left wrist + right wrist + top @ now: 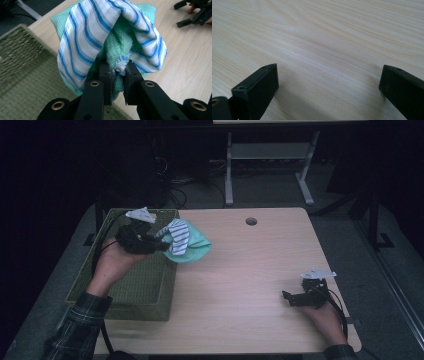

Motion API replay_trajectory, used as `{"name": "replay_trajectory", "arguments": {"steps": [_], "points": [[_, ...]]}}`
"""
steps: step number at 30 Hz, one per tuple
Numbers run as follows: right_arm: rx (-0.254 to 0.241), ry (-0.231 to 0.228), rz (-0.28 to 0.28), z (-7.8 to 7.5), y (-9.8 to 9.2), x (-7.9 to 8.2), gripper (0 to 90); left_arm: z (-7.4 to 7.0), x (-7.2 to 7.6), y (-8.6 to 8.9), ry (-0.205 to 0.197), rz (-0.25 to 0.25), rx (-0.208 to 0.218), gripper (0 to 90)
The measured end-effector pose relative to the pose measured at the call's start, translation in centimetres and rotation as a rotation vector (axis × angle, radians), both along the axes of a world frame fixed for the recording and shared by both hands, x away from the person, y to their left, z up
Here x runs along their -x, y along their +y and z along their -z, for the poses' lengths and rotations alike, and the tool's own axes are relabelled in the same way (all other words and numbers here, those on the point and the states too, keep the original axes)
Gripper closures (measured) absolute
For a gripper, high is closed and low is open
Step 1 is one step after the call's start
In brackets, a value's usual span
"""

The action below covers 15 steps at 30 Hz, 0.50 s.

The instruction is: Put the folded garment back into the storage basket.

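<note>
Green-and-striped cloths [110, 37] hang bunched in the clamped left tongs [117, 75], lifted at the basket's [145, 285] edge, over the table [240, 285]. Laying them down remains. Right tongs [327, 82] gape, empty, well apart.

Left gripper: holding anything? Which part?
Yes: left gripper pinches a bunched fold of the mint-green knitted cloth and blue-striped white cloth. Right gripper holds nothing.

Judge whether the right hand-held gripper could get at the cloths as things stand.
Probably yes: the right hand-held gripper is open, with bare table between it and the cloths, though the left hand-held gripper grips them.
</note>
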State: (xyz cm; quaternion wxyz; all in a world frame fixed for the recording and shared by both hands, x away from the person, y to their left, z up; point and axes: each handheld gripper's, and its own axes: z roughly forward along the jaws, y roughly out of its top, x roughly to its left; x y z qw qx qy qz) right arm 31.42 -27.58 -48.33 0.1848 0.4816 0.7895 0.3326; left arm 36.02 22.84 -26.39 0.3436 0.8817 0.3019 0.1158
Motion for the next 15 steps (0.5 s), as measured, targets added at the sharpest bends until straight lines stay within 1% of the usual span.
{"name": "replay_trajectory", "arguments": {"steps": [7, 8, 12, 15], "points": [[0.000, 0.000, 0.000, 0.0, 0.0, 0.0, 1.9, -0.3, 0.1, 2.3, -0.010, -0.060, 0.020, 79.2], [0.000, 0.000, 0.000, 0.0, 0.0, 0.0, 1.9, -0.3, 0.1, 2.3, -0.010, -0.060, 0.020, 79.2], [0.000, 0.000, 0.000, 0.0, 0.0, 0.0, 1.9, -0.5, 0.3, 3.7, -0.013, -0.094, 0.024, 79.2], [0.000, 0.000, 0.000, 0.0, 0.0, 0.0, 1.9, -0.4, 0.4, 4.0, -0.013, -0.105, 0.026, 79.2]]}}
